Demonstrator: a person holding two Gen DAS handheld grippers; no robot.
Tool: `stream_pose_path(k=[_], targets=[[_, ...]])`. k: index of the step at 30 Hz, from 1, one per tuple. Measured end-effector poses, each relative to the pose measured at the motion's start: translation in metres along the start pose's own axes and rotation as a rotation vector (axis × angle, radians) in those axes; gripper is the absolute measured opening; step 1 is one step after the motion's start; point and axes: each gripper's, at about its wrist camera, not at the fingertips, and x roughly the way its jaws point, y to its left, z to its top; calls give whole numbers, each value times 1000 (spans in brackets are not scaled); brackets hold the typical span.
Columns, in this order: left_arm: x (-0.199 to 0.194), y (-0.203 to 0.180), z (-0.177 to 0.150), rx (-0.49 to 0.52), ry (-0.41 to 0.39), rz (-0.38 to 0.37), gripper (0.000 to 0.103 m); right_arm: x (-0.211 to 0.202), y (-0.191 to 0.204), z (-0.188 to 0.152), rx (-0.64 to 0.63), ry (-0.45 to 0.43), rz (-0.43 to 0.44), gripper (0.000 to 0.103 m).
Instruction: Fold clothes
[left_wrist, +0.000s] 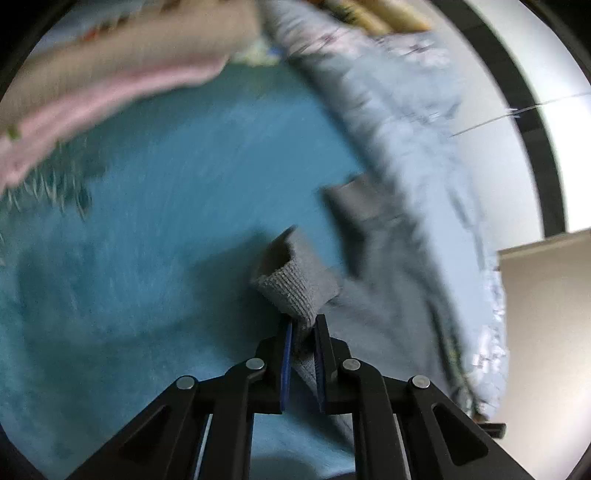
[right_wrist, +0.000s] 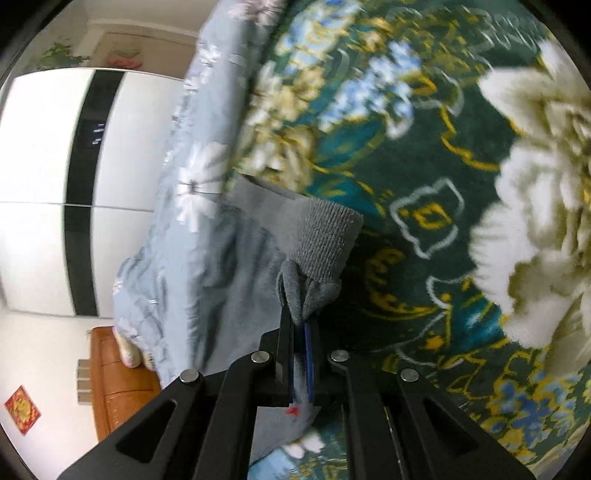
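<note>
Both my views are daylit and fairly bright. In the left view a window blows out to white glare at the right edge, and the teal blanket and pink cloth smear with motion blur. My left tongs stay sharp, and the grey cuff throws a soft shadow leftward. In the right view the white wardrobe glares, the flowered blanket streaks, and my right tongs are crisp. Both pictures bend hard and go black at the rims.
</note>
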Motion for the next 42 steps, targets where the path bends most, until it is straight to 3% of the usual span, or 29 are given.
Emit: stream_pose_path(k=[2,4,8,11,18,22,26,29,31,33,35,37,42], targets=[[-16,-3,-2,46,-17,8,11,-11,8,-2,-53,-3,23,4],[-11,7,-4,66,16,94,12,-13,2,-6,-51,3,14,4],[5,30,-2,-97,57,63,11,-6,-16,-11,13,20,3,4],[5,20,8,-120,55,40,12,-1,-12,-10,57,29,61,4],[-4,-38,57,-121,23,17,9,2,58,27,-20,0,183,4],[15,-63,75,-39,34,126,9,29,85,46,-38,13,158,4],[28,-52,59,-32,57,144,14,46,90,46,-30,34,139,4],[23,-27,39,-37,70,204,21,47,85,42,-43,49,115,4],[10,-9,22,-48,36,209,48,44,80,41,-46,53,103,5],[0,11,-2,-58,20,239,59,40,77,40,-46,50,98,5],[-3,29,-23,-83,31,235,59,38,75,40,-45,49,94,5],[6,43,-35,-136,69,175,59,37,73,38,-48,51,82,5],[30,46,-43,-185,123,132,59,40,65,37,-23,56,73,5]])
